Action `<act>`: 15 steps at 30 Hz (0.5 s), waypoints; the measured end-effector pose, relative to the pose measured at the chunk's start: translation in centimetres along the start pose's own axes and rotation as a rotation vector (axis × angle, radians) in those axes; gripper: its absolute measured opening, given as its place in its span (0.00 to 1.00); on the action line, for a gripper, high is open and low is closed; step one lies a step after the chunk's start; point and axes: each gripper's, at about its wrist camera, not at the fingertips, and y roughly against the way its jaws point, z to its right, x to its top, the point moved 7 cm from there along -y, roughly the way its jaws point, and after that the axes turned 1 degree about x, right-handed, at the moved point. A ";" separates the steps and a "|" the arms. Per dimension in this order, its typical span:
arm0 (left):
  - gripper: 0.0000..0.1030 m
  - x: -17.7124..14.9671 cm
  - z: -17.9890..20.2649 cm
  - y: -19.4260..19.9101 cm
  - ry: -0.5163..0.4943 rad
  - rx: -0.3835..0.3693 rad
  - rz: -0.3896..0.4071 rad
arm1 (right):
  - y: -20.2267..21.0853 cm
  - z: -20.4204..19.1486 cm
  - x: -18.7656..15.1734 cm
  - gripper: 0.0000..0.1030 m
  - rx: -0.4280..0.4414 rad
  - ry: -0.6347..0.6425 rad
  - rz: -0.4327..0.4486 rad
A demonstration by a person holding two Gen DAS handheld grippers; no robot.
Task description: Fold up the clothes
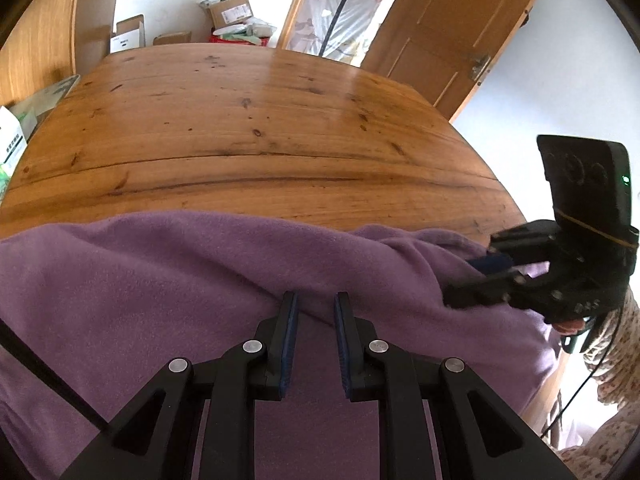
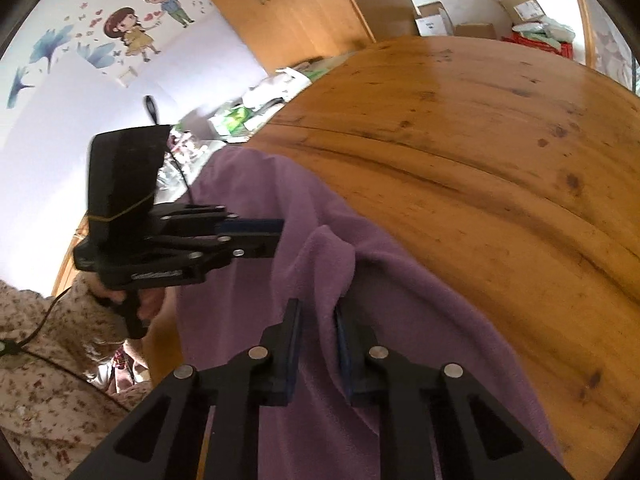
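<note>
Both hand-held grippers, left (image 1: 316,300) and right (image 2: 318,308), jaws apart over purple cloth (image 1: 160,280) on table (image 1: 240,120)

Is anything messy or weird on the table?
The purple cloth is bunched in rumpled ridges at the wooden table's near edge, not flat. A long dark crack runs across the tabletop. Nothing looks spilled.

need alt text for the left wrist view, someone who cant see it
A purple fleece garment lies bunched along the near edge of a wooden table. The left gripper hovers over it with its fingers apart, nothing between them. The right gripper reaches in from the right at the cloth's edge.
</note>
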 end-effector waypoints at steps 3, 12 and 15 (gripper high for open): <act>0.18 0.0 -0.1 0.0 0.004 -0.004 0.000 | 0.5 -1.1 -0.2 0.16 0.058 0.001 0.019; 0.18 -0.3 -0.4 0.4 0.019 0.003 -0.004 | -1.1 -1.3 -0.9 0.19 0.136 -0.049 -0.047; 0.18 -0.3 -0.6 0.6 0.024 0.012 -0.004 | -1.4 -0.7 -0.4 0.25 0.170 -0.102 -0.049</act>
